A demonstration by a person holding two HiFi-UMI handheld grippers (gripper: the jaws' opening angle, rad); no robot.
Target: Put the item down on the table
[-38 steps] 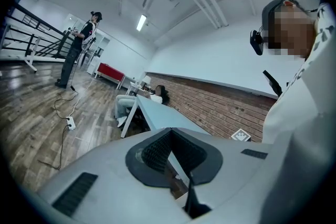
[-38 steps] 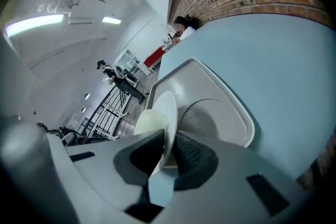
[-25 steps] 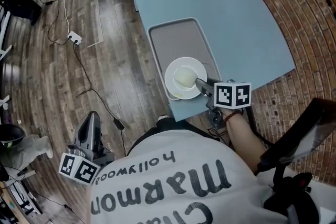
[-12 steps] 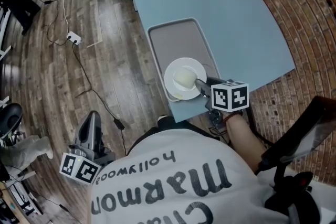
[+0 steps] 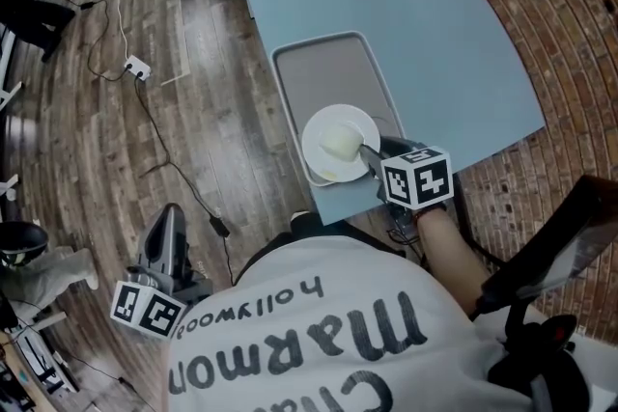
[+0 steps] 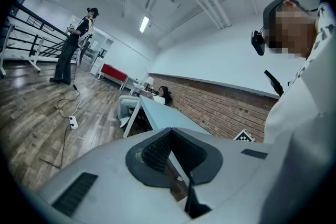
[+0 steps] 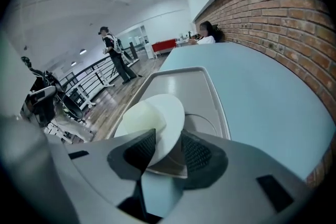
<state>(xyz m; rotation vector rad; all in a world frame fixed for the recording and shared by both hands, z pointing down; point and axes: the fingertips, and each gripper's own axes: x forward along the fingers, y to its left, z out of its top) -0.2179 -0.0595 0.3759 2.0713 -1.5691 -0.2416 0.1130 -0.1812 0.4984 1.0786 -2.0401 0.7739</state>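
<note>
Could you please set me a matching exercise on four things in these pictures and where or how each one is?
Things:
1. white plate
2. grey tray
3. left gripper
4. white power strip

Places or states:
a. lying on the wooden floor
b. lying flat on the light-blue table
c. clamped at its rim by the right gripper
d. down at the person's side, jaws together on nothing

Pairs: 1-c, 2-b, 3-d, 4-a

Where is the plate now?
Head view, centre: the plate is over the tray's near end, its rim between the right gripper's jaws.
</note>
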